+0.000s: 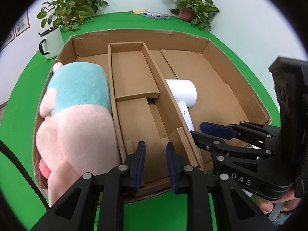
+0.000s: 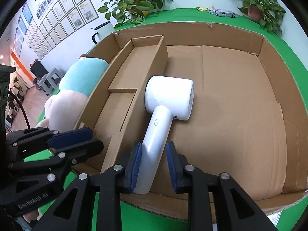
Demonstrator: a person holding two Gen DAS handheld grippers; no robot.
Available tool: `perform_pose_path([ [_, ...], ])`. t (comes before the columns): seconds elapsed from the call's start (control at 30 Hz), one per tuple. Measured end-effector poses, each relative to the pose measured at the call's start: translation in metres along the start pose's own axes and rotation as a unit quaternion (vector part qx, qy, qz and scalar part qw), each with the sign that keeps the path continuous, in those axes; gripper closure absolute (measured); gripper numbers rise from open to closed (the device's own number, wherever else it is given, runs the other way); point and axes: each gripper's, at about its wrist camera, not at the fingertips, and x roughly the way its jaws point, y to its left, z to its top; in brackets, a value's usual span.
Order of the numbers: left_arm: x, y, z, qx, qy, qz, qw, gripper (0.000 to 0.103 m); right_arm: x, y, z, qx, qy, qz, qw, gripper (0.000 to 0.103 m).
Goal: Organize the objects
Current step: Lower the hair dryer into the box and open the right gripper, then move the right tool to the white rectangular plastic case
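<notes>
Left gripper hovered over the near edge of the cardboard box, its blue pads a narrow gap apart and grasping nothing. To its left, a pink and turquoise plush toy filled the narrow left compartment, bulging above the box wall. Behind that corner of the box, a white mug with a black handle stood on the green tabletop, with a potted plant beyond it.

Below the left gripper lay the middle section, with a smaller cardboard insert at its far end. A long divider closed it off on the right.

Just past that divider, the white hair dryer lay in the wide right compartment, head beside the divider and handle pointing at the near wall. Right gripper straddled the handle, released: the left pad touched it, while the right pad seemed a sliver off.
</notes>
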Motion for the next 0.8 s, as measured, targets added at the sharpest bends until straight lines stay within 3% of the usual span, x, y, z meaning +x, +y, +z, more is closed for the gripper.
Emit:
perform_pose_path([
  [0.07,-0.010,-0.003,-0.002,0.006,-0.022,0.010,0.9997,0.080,-0.009,0.000,-0.002,-0.008,-0.017,-0.024,1.000,0.073],
  [0.13,-0.021,-0.006,-0.005,0.007,-0.045,0.019,0.9988,0.080,-0.025,0.000,-0.005,-0.018,-0.044,-0.029,0.998,0.056],
  [0.2,-0.031,-0.009,-0.007,0.006,-0.064,0.022,0.9977,0.079,-0.044,-0.002,-0.010,-0.017,-0.075,-0.024,0.997,0.017],
  [0.27,-0.044,-0.015,-0.012,0.011,-0.092,0.033,0.9952,0.072,-0.062,-0.005,-0.017,-0.015,-0.100,-0.015,0.995,0.001],
  [0.33,-0.056,-0.022,-0.018,0.019,-0.124,0.055,0.9906,0.058,-0.079,-0.006,-0.028,-0.017,-0.120,-0.024,0.992,0.001],
  [0.4,-0.071,-0.031,-0.027,0.025,-0.166,0.083,0.9823,0.026,-0.092,-0.006,-0.040,-0.018,-0.135,-0.049,0.989,0.001],
  [0.43,-0.080,-0.037,-0.035,0.024,-0.197,0.097,0.9753,0.021,-0.097,-0.003,-0.046,-0.018,-0.145,-0.065,0.987,0.001],
  [0.53,-0.099,-0.054,-0.057,0.018,-0.269,0.112,0.9565,0.019,-0.117,-0.004,-0.072,-0.016,-0.180,-0.101,0.978,0.001],
  [0.63,-0.105,-0.065,-0.070,0.012,-0.289,0.108,0.9510,0.019,-0.132,-0.002,-0.091,-0.017,-0.203,-0.136,0.970,0.001],
  [0.8,-0.107,-0.071,-0.078,-0.006,-0.289,0.092,0.9528,0.019,-0.152,0.001,-0.112,-0.021,-0.229,-0.152,0.961,0.001],
])
